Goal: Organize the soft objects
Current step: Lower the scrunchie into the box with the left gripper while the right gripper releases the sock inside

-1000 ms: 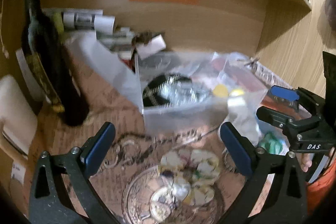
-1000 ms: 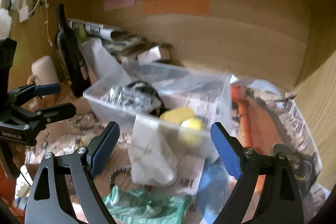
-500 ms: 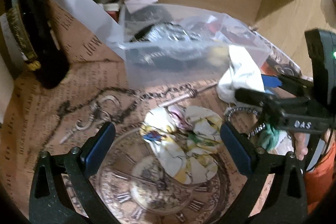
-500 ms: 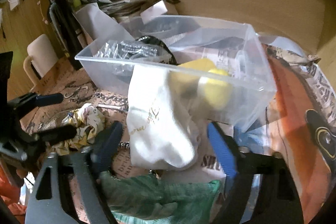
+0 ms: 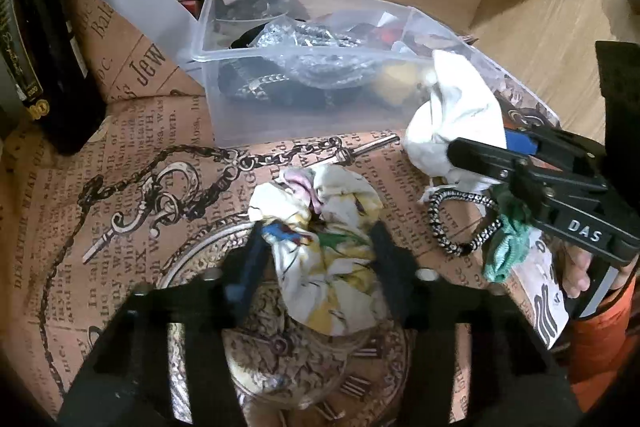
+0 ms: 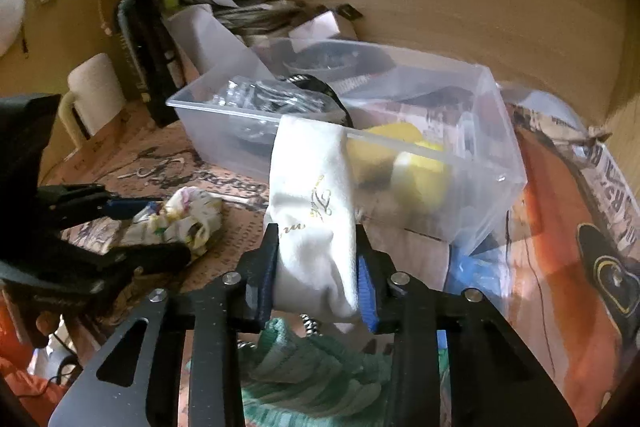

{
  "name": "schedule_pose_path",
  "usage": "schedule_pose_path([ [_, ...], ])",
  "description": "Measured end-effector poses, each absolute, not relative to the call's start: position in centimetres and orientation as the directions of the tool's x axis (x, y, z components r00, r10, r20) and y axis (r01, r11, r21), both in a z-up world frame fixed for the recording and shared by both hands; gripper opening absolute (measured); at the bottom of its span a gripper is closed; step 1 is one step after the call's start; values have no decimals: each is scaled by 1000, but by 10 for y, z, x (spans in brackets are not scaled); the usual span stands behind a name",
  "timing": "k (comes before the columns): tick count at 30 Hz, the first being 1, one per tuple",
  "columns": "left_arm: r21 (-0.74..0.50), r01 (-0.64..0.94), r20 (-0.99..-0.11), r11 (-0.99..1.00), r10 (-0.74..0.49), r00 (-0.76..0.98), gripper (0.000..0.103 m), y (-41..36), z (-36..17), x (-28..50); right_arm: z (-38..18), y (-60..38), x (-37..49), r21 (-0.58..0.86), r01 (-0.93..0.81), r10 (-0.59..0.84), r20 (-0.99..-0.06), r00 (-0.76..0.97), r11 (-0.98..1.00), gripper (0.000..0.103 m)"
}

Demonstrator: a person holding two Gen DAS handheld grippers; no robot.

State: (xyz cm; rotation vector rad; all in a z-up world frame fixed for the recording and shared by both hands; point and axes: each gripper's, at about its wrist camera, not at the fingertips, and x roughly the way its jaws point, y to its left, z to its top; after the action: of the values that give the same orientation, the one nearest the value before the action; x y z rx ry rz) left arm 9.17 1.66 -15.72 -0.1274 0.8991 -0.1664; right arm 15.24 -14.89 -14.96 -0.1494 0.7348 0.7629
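Observation:
A floral crumpled cloth (image 5: 332, 251) lies on the printed table cover; my left gripper (image 5: 316, 259) is shut on it. It also shows in the right wrist view (image 6: 180, 223). My right gripper (image 6: 316, 279) is shut on a white sock (image 6: 312, 211) that leans against the clear plastic bin (image 6: 480, 163); the sock shows in the left wrist view (image 5: 452, 123) too. A green knitted cloth (image 6: 316, 375) lies under the right gripper. The bin (image 5: 224, 99) holds dark chain-patterned items and yellow soft pieces (image 6: 416, 163).
A dark bottle (image 5: 44, 39) stands at the left, a beaded bracelet (image 5: 460, 223) lies by the green cloth (image 5: 508, 243). Papers and magazines (image 6: 224, 3) pile behind the bin. A white mug (image 6: 92, 95) stands at the left. A wooden wall closes the back.
Both grippers moved down and forward and closed: the left on the floral cloth, the right on the white sock. They were open a second ago.

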Motion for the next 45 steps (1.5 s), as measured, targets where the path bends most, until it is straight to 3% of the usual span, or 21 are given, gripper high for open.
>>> schedule_pose_path([
  [2, -188, 97, -764, 977, -207, 611, 28, 17, -155, 89, -146, -148, 149, 125, -682, 581, -645, 497, 721, 30],
  [5, -175, 95, -745, 980, -195, 638, 24, 18, -146, 85, -137, -150, 145, 122, -684, 594, -620, 513, 719, 30],
  [17, -116, 98, -594, 988, -148, 791, 23, 21, -78, 73, -92, -164, 145, 126, -656, 622, -488, 612, 744, 30],
  [27, -93, 75, -524, 993, -113, 844, 23, 27, -46, 94, -67, -166, 160, 120, -620, 606, -421, 675, 775, 31],
  [32, -97, 52, -510, 994, -94, 855, 23, 33, -42, 111, -66, -162, 174, 125, -603, 592, -424, 685, 788, 31],
  [45, -99, 29, -591, 995, -82, 802, 23, 31, -62, 170, -87, -141, 220, 128, -574, 549, -515, 658, 809, 31],
])
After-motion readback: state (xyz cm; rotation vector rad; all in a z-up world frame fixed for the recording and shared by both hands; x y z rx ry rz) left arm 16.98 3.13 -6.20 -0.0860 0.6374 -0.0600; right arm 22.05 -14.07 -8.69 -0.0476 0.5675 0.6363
